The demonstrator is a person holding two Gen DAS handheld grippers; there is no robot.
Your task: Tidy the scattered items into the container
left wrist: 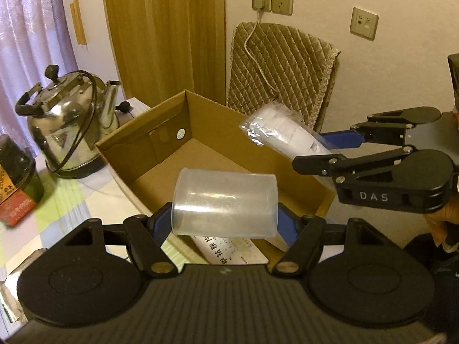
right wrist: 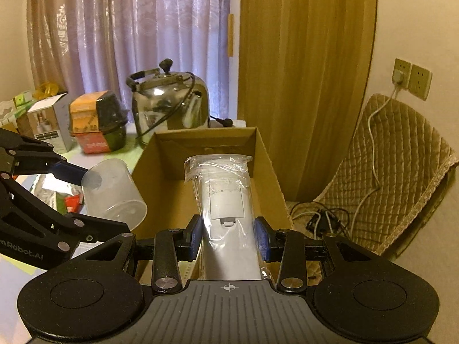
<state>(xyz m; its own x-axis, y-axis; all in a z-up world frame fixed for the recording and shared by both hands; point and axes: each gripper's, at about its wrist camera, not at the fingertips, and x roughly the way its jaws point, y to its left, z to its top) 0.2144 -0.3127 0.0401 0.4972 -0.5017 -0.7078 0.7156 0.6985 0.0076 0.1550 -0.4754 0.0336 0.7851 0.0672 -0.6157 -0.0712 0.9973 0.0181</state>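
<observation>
Already both tongs are loaded and hang over the open cardboard box, so what matters is how each load lies against the box floor below.

Left tongs are clamped on a clear plastic cup, pads pressing its two ends; the cup lies on its side, long axis running across between the pads. In the left view it hangs above the box's near end, with a white printed sheet visible beneath it, apparently on the box floor.

Right tongs are clamped on a white bagged item wrapped in crinkled clear plastic. Its long axis points straight ahead from the tongs and runs along the length of the box, its far tip above the box's far end. The left view shows it coming in over the box's right wall at a slant.

Both loads are inside the rim's outline, the cup nearer the near-left side, the bagged item nearer the right wall. My judgement is that releasing comes next, and lowering first would keep the cup from rolling. A steel kettle stands on the counter just left of the box.
</observation>
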